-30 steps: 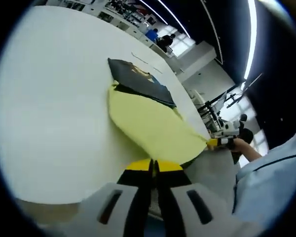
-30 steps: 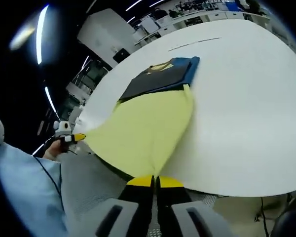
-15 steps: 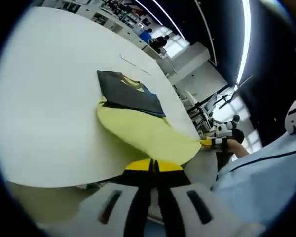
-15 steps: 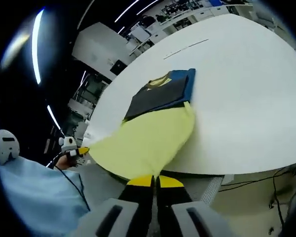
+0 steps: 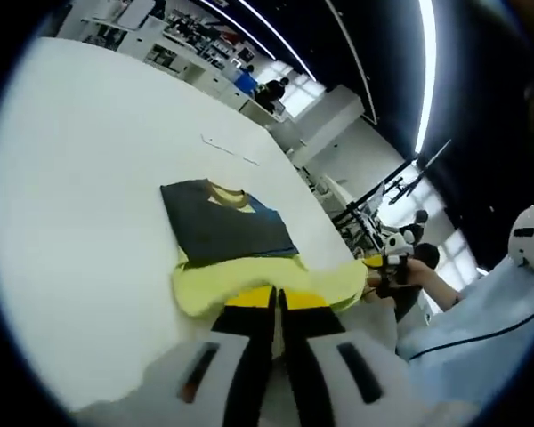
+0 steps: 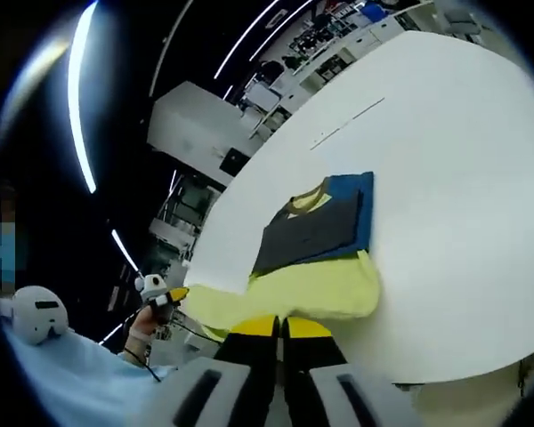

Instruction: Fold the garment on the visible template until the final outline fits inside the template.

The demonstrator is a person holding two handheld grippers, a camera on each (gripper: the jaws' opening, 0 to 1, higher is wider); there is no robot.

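Left gripper view: wide white round-edged counter (image 5: pixel 80 205) takes the left side. On it lies the dark grey garment with a yellow collar and yellow lining (image 5: pixel 227 233), upper part flat, a blue rectangular template (image 5: pixel 269 210) peeking out along its far right edge. The garment's yellow lower part is bunched up in a loose fold near the counter's near edge. Left tongs (image 5: pixel 277 302), yellow-tipped, jaws pressed together on that yellow hem at bottom centre. Further right, the right tongs (image 5: pixel 375 261) come in, pinching the other end of the yellow hem, a hand (image 5: pixel 414 271) in a pale blue sleeve (image 5: pixel 481 320) behind it. White helmet-like object (image 5: pixel 531 249) at far right.

Right gripper view: helmet-like object (image 6: pixel 34 313) at far left, then the left tongs (image 6: pixel 173 294) gripping the hem's far corner. The right tongs (image 6: pixel 280 327) at bottom centre, jaws closed on the yellow hem. Garment (image 6: pixel 313 233) lies mid-counter, blue template (image 6: pixel 363 213) showing along its right side and top corner, yellow fold just below it. White counter (image 6: pixel 463 178) spreads out to the right.
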